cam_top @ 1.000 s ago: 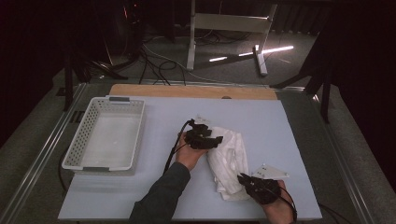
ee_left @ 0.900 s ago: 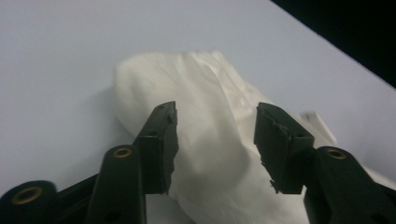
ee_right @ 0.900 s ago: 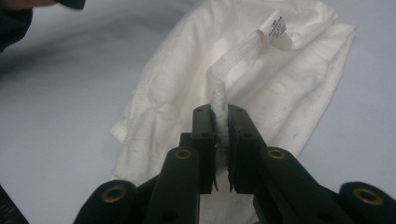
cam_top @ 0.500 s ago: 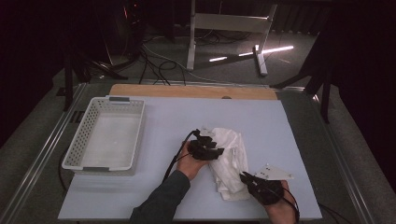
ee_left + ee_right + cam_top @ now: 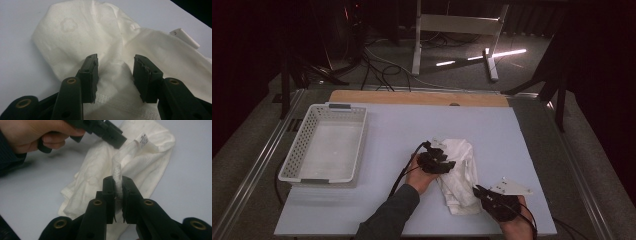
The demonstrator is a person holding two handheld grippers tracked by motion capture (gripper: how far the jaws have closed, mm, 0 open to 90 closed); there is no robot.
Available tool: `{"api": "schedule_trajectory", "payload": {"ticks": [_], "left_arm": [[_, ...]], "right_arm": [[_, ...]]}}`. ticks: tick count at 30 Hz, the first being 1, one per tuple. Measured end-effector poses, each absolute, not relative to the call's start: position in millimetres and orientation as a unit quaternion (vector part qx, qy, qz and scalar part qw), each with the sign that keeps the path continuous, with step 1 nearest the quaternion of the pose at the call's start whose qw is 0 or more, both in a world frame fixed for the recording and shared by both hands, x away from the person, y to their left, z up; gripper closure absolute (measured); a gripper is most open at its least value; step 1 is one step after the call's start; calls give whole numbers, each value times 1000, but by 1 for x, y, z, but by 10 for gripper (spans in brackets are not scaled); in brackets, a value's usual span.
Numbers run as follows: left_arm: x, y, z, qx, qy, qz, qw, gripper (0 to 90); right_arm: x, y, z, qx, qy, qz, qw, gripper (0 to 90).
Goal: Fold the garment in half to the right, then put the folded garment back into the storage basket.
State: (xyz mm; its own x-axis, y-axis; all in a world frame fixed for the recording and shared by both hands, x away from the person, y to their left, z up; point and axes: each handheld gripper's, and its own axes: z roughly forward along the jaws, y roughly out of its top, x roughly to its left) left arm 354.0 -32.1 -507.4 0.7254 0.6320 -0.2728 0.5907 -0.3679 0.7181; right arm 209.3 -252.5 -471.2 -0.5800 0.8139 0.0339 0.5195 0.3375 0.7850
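Cloth [image 5: 459,172] could tear free: right gripper [image 5: 118,185] pinches only its ribbed edge, left gripper [image 5: 115,71] spread, fabric loose between its jaws.

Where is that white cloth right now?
In the high view, the white cloth lies crumpled on the table, right of the basket, between the left hand-held gripper and right hand-held gripper.

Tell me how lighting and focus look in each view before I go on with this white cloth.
High view: the table is evenly lit, the room behind dark, bright streaks on the floor. Left gripper view: the white cloth is sharp and bright, the near jaws soft. Right gripper view: the cloth strip pinched in the right gripper is fairly clear, and the left gripper beyond is slightly blurred.
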Motion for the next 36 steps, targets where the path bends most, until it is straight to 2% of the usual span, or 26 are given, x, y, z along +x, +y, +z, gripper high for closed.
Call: {"api": "schedule_trajectory", "payload": {"ticks": [2,3,4,5,7,9,20,27,36], "left_arm": [[354,-32,-507,827,370,25,423,551],[354,-32,-508,826,370,24,424,551],[354,-32,-508,826,369,23,424,547],[354,-32,-507,827,369,23,424,547],[353,-32,-507,826,369,23,425,540],[353,-32,-508,827,368,23,425,537],[352,-31,-508,826,367,22,428,533],[351,-31,-508,825,367,22,429,532],[351,-31,-508,825,367,24,429,532]], "right_arm": [[210,-253,-473,425,796,394,176,687],[210,-253,-473,425,796,394,176,687],[211,-255,-474,426,794,397,176,553],[211,-255,-474,426,794,397,176,553],[215,-255,-470,428,790,400,183,450],[219,-253,-468,428,787,401,190,416],[251,-249,-463,421,786,401,208,380],[282,-245,-474,435,784,393,202,421],[296,-239,-484,444,788,378,197,437]]}}
